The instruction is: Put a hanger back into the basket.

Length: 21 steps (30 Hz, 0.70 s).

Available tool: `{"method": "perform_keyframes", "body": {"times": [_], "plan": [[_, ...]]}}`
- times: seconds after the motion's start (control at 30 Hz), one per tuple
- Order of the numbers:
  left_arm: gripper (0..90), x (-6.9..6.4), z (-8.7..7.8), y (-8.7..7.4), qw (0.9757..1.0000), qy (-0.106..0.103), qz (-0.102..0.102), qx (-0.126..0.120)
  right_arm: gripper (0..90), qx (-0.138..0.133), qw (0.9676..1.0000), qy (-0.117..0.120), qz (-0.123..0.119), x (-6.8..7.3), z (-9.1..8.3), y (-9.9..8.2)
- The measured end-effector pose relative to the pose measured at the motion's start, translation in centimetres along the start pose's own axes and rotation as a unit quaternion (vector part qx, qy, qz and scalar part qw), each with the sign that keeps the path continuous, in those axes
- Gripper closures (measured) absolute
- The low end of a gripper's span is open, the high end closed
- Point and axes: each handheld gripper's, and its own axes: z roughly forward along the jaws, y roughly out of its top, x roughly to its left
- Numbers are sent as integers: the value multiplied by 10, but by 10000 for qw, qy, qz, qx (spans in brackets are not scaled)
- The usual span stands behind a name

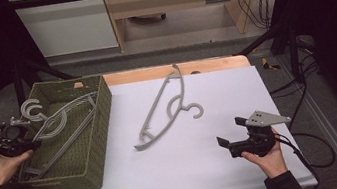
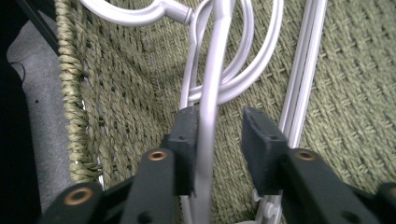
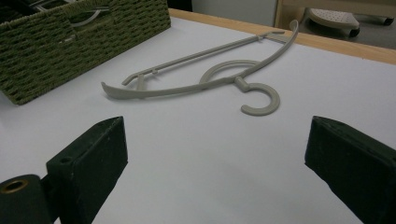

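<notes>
My left gripper (image 2: 219, 135) sits inside the basket (image 1: 101, 114), jaws slightly parted around a hanger's arm (image 2: 208, 121) running lengthwise between them. My right gripper (image 1: 236, 135), jaws wide open, faces the worktop (image 1: 168, 170) hanger (image 1: 166, 110).

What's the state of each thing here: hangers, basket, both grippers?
Woven basket: upright at the table's left, holding hangers.
Hangers in basket: stacked inside, one hook over the rim.
Left gripper: in the basket, jaws apart around a hanger arm; one pad touches it, the other is clear.
Hanger on table: lying flat mid-table, untouched.
Right gripper: jaws wide open, nothing between them, short of the hanger on table.
</notes>
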Motion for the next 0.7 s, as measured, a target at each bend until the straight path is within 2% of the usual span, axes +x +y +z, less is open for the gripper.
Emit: {"method": "perform_keyframes", "body": {"times": [0.1, 0.17, 0.23, 0.37, 0.43, 0.47, 0.5, 0.53, 0.57, 0.6, 0.63, 0.67, 0.7], "plan": [[580, -2, -5, -1, 9998, 6, -30, -210, 61, -17, 10000, -6, 5, 1, 1, 1], [556, -4, -11, -2, 9992, -64, -93, -385, 61, -6, 10000, 16, -19, 2, 2, 2], [515, -7, -17, -1, 9985, -27, -122, -527, 60, 0, 10000, 5, -31, 3, 4, 3], [474, -15, -27, -1, 9957, -144, -145, -902, 61, -5, 10000, 28, -49, 6, 8, 6], [454, -25, -37, -2, 9909, -342, -187, -1286, 63, -23, 10000, 38, -61, 8, 10, 8], [441, -28, -38, -2, 9898, -383, -181, -1357, 66, -31, 9999, 53, -80, 9, 11, 9], [440, -35, -43, -3, 9870, -463, -127, -1532, 67, -43, 10000, 44, -46, 10, 12, 9], [424, -40, -45, -4, 9853, -491, -92, -1636, 67, -49, 9999, 73, -101, 10, 13, 10], [409, -48, -49, -5, 9810, -607, -119, -1840, 67, -46, 9999, 94, -97, 11, 14, 11], [398, -53, -51, -6, 9790, -672, -82, -1922, 67, -36, 9999, 100, -123, 12, 16, 12], [382, -60, -54, -6, 9747, -776, -65, -2093, 67, -37, 9999, 107, -103, 13, 18, 13], [360, -66, -56, -7, 9721, -874, -51, -2178, 67, -34, 9998, 128, -119, 14, 20, 15], [340, -72, -58, -7, 9682, -987, -69, -2297, 67, -31, 9998, 149, -125, 16, 21, 16]]}}
